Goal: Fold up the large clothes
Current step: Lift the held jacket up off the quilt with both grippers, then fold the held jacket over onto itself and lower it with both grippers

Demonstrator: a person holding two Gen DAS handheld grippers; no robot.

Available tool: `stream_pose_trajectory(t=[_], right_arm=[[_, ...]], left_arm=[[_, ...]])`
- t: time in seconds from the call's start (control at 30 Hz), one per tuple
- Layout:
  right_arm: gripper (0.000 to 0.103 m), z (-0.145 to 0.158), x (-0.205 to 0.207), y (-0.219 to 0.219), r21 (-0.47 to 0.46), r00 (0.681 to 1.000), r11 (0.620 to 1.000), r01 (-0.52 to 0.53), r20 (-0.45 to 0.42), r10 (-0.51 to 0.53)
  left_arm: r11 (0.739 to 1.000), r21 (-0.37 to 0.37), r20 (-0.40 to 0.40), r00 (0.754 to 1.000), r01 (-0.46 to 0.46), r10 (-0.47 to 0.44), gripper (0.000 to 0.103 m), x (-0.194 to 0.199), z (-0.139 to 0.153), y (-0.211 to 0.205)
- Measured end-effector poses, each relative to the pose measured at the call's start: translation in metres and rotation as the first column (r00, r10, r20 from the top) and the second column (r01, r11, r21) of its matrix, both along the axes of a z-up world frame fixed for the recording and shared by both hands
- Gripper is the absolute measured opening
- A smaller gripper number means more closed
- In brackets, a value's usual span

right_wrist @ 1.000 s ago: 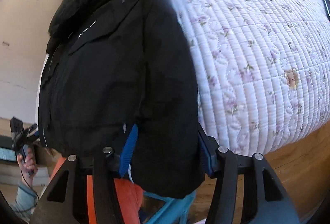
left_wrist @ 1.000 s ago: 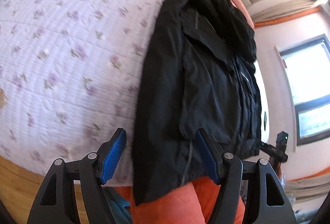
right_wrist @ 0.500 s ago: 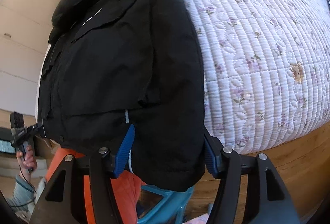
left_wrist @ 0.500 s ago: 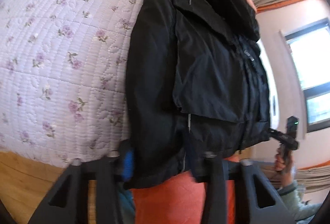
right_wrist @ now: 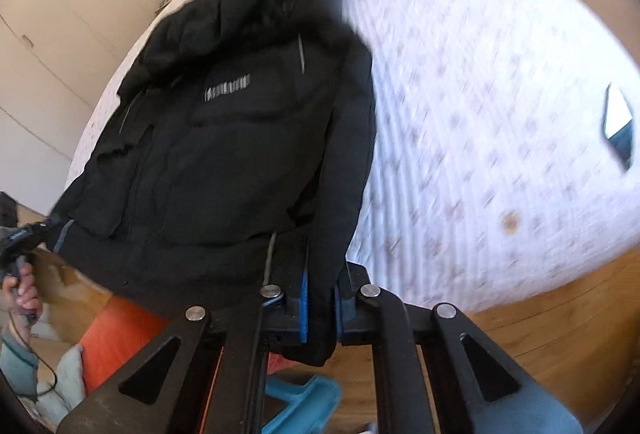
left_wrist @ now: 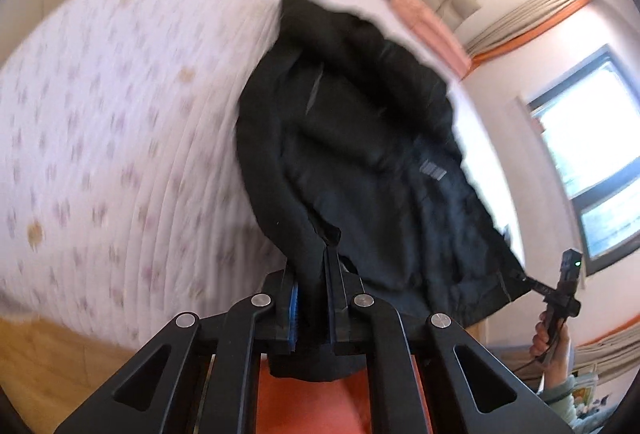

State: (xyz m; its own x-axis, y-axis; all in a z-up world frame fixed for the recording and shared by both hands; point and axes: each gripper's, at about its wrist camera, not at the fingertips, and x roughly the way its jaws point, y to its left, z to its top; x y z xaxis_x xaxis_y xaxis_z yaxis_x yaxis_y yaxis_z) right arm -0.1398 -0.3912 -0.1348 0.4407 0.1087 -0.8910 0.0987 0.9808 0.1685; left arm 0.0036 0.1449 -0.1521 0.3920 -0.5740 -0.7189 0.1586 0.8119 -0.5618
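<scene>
Both grippers, left (left_wrist: 311, 308) and right (right_wrist: 320, 308), have closed since a second ago: their jaws now clamp the jacket (right_wrist: 240, 138) hem at the near bed (right_wrist: 480, 94) edge, lifting it, so the bottom-to-collar fold can likely begin.

The black hooded jacket (right_wrist: 240, 138) lies on the flowery quilted bed (right_wrist: 480, 106), hood at the far end. Its near hem sits in both tools, left tool (left_wrist: 312, 308) and right tool (right_wrist: 320, 308).
</scene>
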Motion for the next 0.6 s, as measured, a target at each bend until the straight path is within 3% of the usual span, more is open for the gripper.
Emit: stream_pose_trajectory(t=[0.13, 0.37, 0.6], right_arm=[[0.012, 0.042, 0.021, -0.003, -0.02, 0.999, 1.0, 0.014, 0.049, -0.013], [0.012, 0.105, 0.091, -0.028, 0.062, 0.987, 0.997, 0.039, 0.151, -0.048], [0.012, 0.125, 0.198, -0.035, 0.119, 0.98, 0.989, 0.092, 0.165, -0.111]], left_arm=[[1.0, -0.021, 0.091, 0.996, 0.001, 0.001, 0.01, 0.028, 0.045, -0.005], [0.999, -0.037, 0.218, 0.976, 0.009, 0.0, 0.011, 0.108, 0.105, -0.017], [0.998, -0.041, 0.215, 0.975, -0.04, 0.048, 0.011, 0.221, 0.112, -0.033]])
